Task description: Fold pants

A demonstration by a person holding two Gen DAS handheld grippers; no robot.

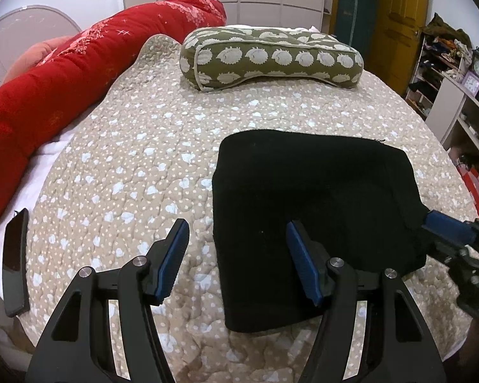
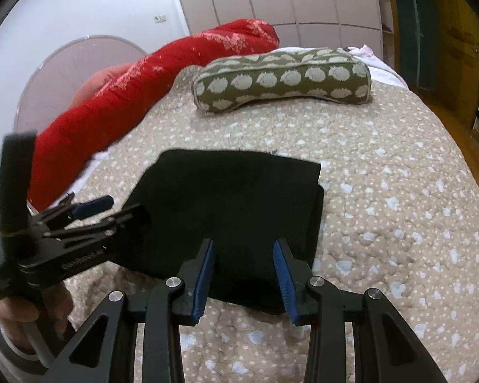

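Black pants (image 1: 313, 220): folded into a compact rectangle on the quilted bed (image 1: 137, 166), 6 o'clock of green pillow (image 1: 271, 59). Left hand-held gripper (image 1: 236, 255): wide, straddling the pants' left edge. Right hand-held gripper (image 2: 244, 271): wide, above the near edge.

The folded black fabric pants (image 1: 316, 210) show no seams or layers; the cloth reads as one dark mass. Their near edge is hidden behind the left tool (image 1: 238, 249). The right tool (image 1: 444, 223) is cut off by the frame edge. Items on the white open shelves (image 1: 447, 63) are too small to identify. The left tool's handle (image 2: 12, 185) is motion-blurred.
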